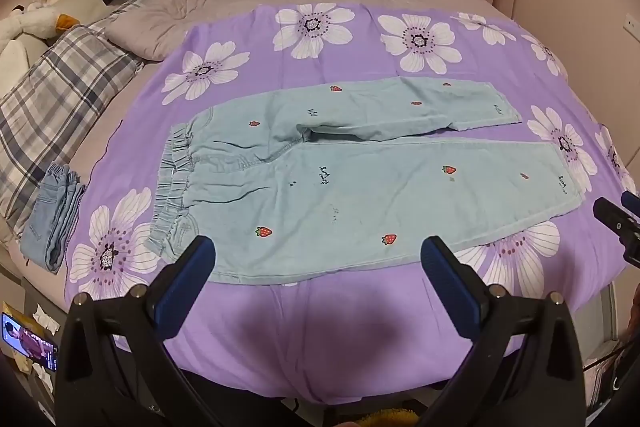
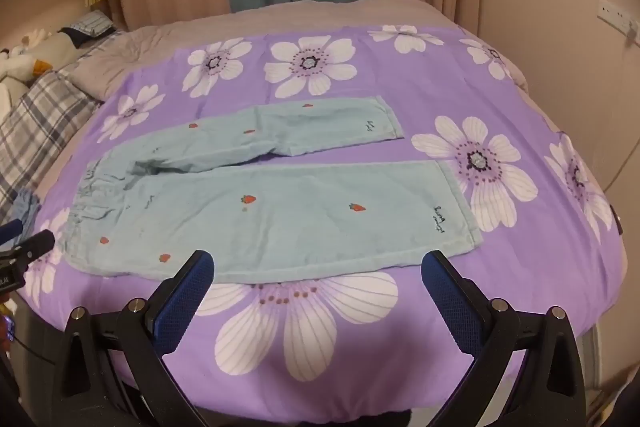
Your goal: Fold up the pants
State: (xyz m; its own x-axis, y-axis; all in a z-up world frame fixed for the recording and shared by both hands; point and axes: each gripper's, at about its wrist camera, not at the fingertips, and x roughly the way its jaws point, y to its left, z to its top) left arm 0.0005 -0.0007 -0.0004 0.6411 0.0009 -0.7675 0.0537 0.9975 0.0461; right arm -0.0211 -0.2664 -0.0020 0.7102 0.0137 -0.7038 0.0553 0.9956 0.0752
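One pair of light-blue strawberry-print pants point(image 1: 360, 187) is lying flat and unfolded on the purple flowered sheet point(image 1: 320, 327), elastic waistband to the left, both legs stretching right. We are holding the left gripper point(image 1: 320, 259) over the near hem below the waist, its blue pads point(image 1: 188, 279) spread wide on nothing. We are holding the right gripper point(image 2: 318, 267) near the cuff end, equally wide and empty. A folded pair of jeans point(image 1: 52, 219) is resting beside the plaid pillow point(image 1: 52, 99).
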